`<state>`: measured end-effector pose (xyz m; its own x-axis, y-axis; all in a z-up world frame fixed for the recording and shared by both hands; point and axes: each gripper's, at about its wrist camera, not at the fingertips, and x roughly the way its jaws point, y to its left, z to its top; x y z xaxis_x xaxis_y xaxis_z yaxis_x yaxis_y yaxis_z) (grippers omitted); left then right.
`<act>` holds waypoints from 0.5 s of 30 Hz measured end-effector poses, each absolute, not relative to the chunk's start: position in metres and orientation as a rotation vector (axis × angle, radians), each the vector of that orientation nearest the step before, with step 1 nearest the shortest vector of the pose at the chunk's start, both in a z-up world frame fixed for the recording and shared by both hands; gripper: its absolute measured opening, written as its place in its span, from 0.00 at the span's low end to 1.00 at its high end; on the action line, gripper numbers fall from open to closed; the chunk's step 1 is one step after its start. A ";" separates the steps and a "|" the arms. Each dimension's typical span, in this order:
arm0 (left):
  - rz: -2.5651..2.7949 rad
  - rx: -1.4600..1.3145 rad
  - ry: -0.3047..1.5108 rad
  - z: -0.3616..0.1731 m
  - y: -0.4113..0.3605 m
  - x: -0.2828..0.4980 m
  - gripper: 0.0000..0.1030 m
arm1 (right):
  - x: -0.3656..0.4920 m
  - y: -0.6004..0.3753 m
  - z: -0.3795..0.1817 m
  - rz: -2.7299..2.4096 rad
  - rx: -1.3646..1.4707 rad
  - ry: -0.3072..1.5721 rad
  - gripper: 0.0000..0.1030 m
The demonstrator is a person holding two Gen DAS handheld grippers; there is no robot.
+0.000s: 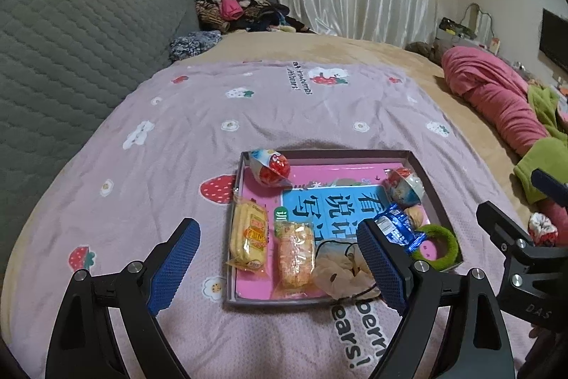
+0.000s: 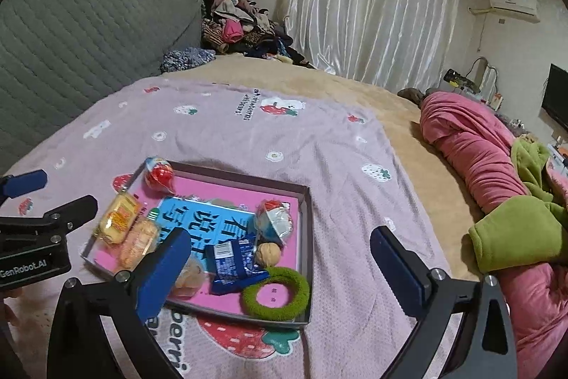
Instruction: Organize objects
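Bed inventory, one shallow tray (image 1: 431, 187) on pink strawberry blanket (image 1: 198, 137), bed itself beige.

Tray contents, L wrist view: 2 foil eggs, one at tray's 11 o'clock corner (image 1: 269, 167), one at 1 o'clock (image 1: 404, 188); yellow biscuit pack (image 1: 248, 237) and orange snack pack (image 1: 296, 254) side by side along 9 o'clock wall, long axes both running 12–6; blue wrapper (image 1: 397, 229); walnut (image 1: 416, 216); green ring (image 1: 438, 245) at 4 o'clock corner; beige scrunchie w/ black cord (image 1: 337, 267) at 6 o'clock edge, cord spilling over rim. All lie on a pink/blue book lining the tray.

Left hand-held gripper (image 1: 280, 269): fingers wide apart, nothing between, hovering above the two snack packs; tray lies straight at 12 o'clock from it.

Right hand-held gripper (image 2: 280, 269): fingers wide apart, holding nothing; tray lies at its 10–11 o'clock, green ring (image 2: 275, 288) and blue wrapper (image 2: 230, 263) nearest.

Judgement: nothing left outside the tray w/in reach, so task looks near done or at a tidy-up pass. L nearer the snack packs, R nearer ring/wrapper.

View diffs: R wrist shows walnut (image 2: 268, 254) clear of the wrapper; L view half hides the wrapper behind its own finger. Only L view shows the scrunchie and cord whole.
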<state>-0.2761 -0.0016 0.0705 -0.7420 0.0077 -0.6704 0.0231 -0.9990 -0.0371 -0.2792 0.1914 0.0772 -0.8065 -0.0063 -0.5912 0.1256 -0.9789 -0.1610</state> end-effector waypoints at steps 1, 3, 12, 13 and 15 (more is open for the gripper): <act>-2.924 1.123 0.083 0.072 -0.003 -0.274 0.88 | -0.277 0.191 0.079 -2.905 0.947 0.291 0.99; -2.930 1.112 0.100 0.077 -0.004 -0.269 0.88 | -0.272 0.189 0.084 -2.898 0.943 0.296 0.99; -2.919 1.124 0.147 0.090 0.000 -0.252 0.88 | -0.250 0.184 0.105 -2.895 0.894 0.305 0.99; -2.916 1.123 0.131 0.091 0.002 -0.250 0.88 | -0.247 0.184 0.106 -2.897 0.894 0.311 0.99; -2.905 1.116 0.106 0.093 0.005 -0.244 0.88 | -0.239 0.184 0.112 -2.899 0.877 0.314 0.99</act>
<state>-0.2444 0.0046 0.0933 -0.7430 -0.0014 -0.6693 0.0503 -0.9973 -0.0538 -0.2393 0.1843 0.1125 -0.8298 -0.0330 -0.5571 0.1514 -0.9741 -0.1678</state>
